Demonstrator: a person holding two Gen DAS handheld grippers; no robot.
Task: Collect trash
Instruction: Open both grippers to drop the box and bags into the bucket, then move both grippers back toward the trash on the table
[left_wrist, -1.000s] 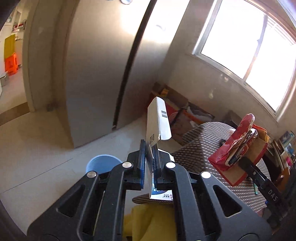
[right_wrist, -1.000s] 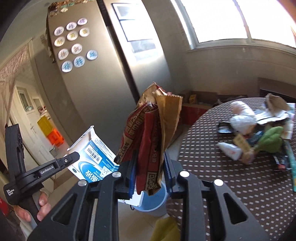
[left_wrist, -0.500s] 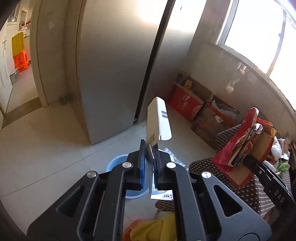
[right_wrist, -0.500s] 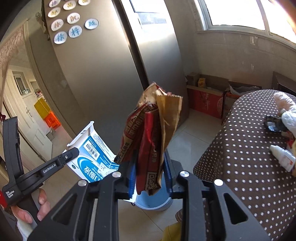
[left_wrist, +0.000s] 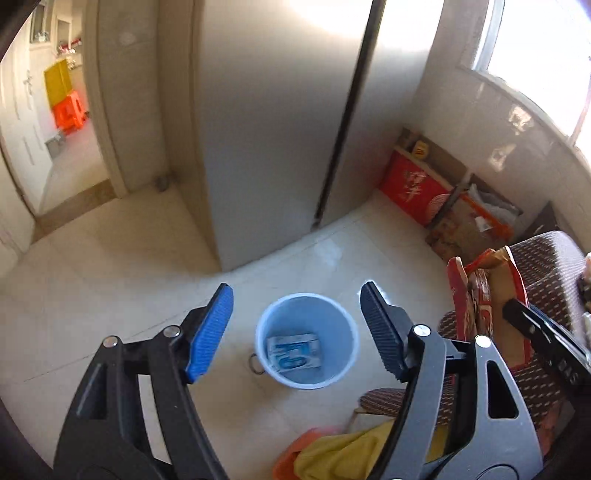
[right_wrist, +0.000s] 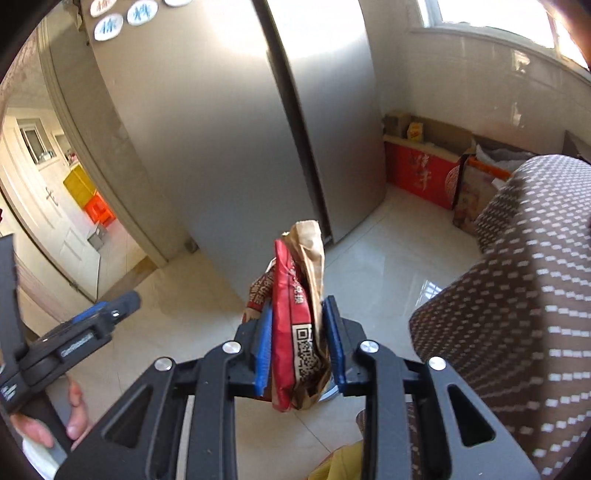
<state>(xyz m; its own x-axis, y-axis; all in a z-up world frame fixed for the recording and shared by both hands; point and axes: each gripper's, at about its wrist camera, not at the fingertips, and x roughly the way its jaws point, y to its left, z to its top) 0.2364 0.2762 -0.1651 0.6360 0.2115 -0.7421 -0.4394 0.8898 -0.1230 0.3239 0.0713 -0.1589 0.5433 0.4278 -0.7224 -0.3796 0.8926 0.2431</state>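
My left gripper (left_wrist: 295, 325) is open and empty, held above a light blue bin (left_wrist: 307, 340) on the floor. A white and blue milk carton (left_wrist: 293, 352) lies at the bottom of the bin. My right gripper (right_wrist: 297, 339) is shut on a bundle of red and brown snack wrappers (right_wrist: 295, 314), which also shows at the right of the left wrist view (left_wrist: 480, 306). The left gripper shows at the left of the right wrist view (right_wrist: 107, 314). The bin is hidden behind the wrappers in the right wrist view.
A steel fridge (left_wrist: 280, 129) stands behind the bin. Red boxes (left_wrist: 413, 184) line the wall under the window. A round table with a brown dotted cloth (right_wrist: 517, 295) is at the right. A doorway (left_wrist: 55, 129) opens at the left. Yellow cloth (left_wrist: 351, 450) lies below.
My left gripper opened and let go of the milk carton, which fell into the bin. Both grippers tilted downward toward the floor. The right gripper still holds the wrappers.
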